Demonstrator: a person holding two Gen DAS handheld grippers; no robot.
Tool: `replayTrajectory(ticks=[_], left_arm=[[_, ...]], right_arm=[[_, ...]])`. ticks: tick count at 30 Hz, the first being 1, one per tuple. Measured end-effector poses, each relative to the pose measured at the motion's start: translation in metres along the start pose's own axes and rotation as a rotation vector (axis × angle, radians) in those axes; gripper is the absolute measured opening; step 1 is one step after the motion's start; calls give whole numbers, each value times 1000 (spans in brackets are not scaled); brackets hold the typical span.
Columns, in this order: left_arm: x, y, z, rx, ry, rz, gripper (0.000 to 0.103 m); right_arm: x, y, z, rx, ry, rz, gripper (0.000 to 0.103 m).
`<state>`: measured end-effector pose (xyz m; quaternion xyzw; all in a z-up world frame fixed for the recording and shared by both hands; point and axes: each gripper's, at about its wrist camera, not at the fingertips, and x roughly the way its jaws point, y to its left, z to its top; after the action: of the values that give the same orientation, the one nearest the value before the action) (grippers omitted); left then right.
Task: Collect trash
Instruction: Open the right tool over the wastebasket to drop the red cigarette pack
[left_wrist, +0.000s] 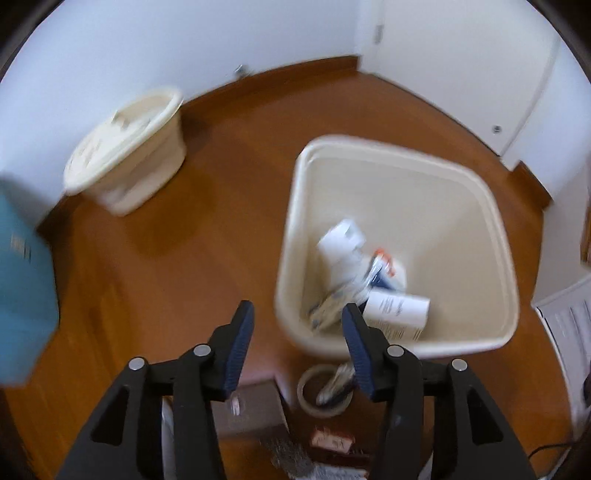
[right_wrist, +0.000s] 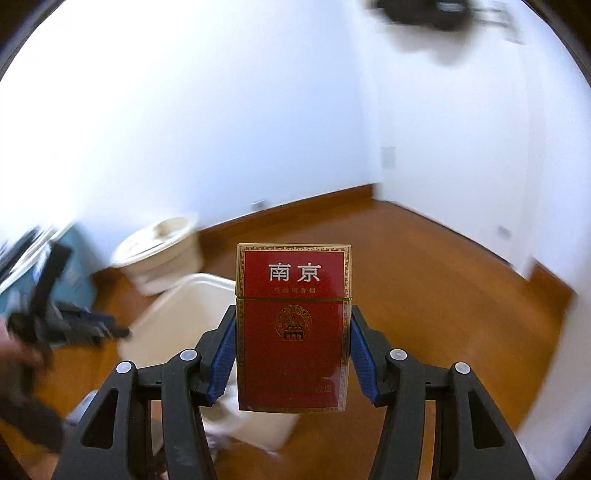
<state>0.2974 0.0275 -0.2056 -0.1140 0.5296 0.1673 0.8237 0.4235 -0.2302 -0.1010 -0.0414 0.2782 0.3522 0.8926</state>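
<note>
Two bins (left_wrist: 399, 236) on wooden floor (left_wrist: 207, 236).

The left wrist view looks steeply down, close above the cream bin (left_wrist: 399, 236); the right wrist view faces nearly level, sharing that bin (right_wrist: 173, 325) lower left and the room corner

Red, gold-bordered cardboard cigarette pack (right_wrist: 293, 328): white characters "南京" on lid; smaller gold print beneath, unreadable. Elsewhere nothing legible.
</note>
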Motion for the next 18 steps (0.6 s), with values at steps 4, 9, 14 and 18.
replayTrajectory(ticks=[4,9,14,18], left_arm=[[5,15,-18,-50,35,-39,51],[-17,24,-31,-65,-68,-61,52],[14,24,-68,6,56,-3,57],[65,16,-114,261,196,133,59]], right_arm=[[93,54,25,-197,252,139,57],[187,100,2,-440,532,119,57],[232,130,-30,-600,692,63,59],[243,139,-41,-615,736,53,63]])
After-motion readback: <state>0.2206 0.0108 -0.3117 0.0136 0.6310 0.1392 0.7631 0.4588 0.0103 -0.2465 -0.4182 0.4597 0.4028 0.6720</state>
